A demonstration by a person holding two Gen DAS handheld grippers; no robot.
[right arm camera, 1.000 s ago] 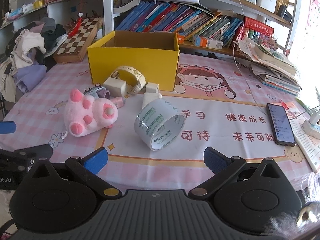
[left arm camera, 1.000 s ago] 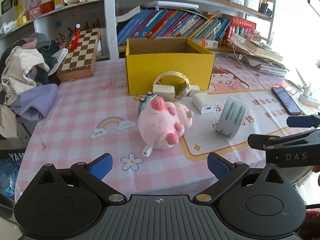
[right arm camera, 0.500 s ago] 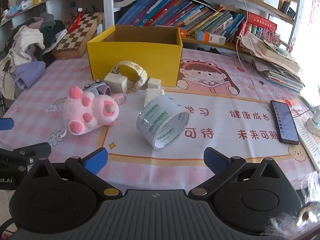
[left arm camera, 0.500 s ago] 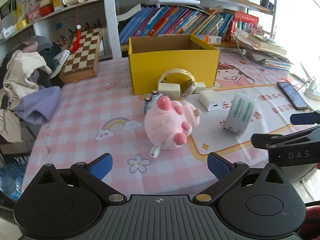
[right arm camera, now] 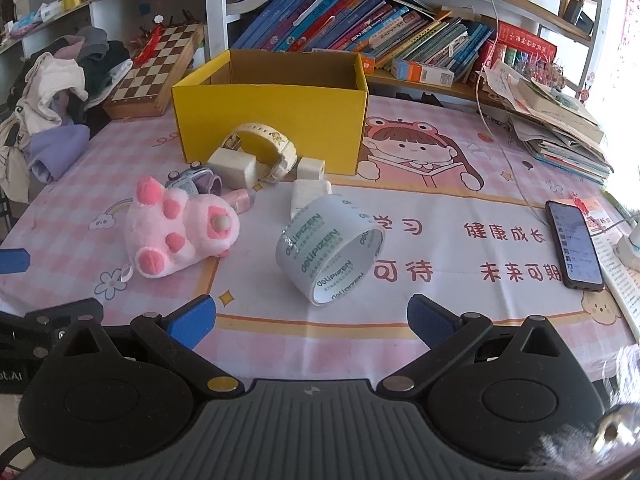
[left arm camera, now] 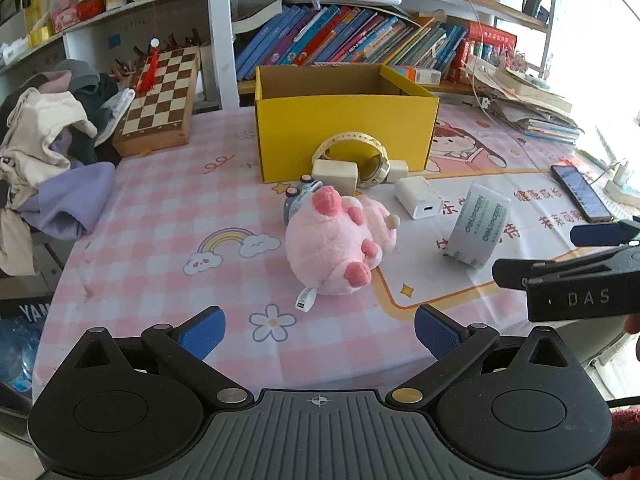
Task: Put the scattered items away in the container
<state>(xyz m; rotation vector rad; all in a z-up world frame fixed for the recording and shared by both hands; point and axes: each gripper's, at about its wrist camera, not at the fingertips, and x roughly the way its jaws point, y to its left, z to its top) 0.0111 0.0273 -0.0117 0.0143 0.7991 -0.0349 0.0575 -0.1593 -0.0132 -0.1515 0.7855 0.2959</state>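
A yellow cardboard box [left arm camera: 344, 136] [right arm camera: 272, 124] stands open at the table's middle back. In front of it lie a pink plush toy [left arm camera: 336, 240] [right arm camera: 176, 228], a clear tape roll [left arm camera: 476, 224] [right arm camera: 330, 248], a cream watch [left arm camera: 352, 156] [right arm camera: 260, 148], white charger blocks [left arm camera: 420, 198] [right arm camera: 232, 168] and a small toy camera [right arm camera: 194, 180]. My left gripper [left arm camera: 318, 334] is open and empty, just short of the plush. My right gripper [right arm camera: 310, 324] is open and empty, just short of the tape roll.
A chessboard box [left arm camera: 160, 96] and a pile of clothes [left arm camera: 44, 152] sit at the left. A phone [right arm camera: 576, 248] and stacked books [right arm camera: 560, 132] lie at the right. Bookshelves [right arm camera: 360, 32] stand behind the table.
Both grippers have moved slightly forward toward the items; the plush and the tape roll look a little closer. Nothing on the table has moved.
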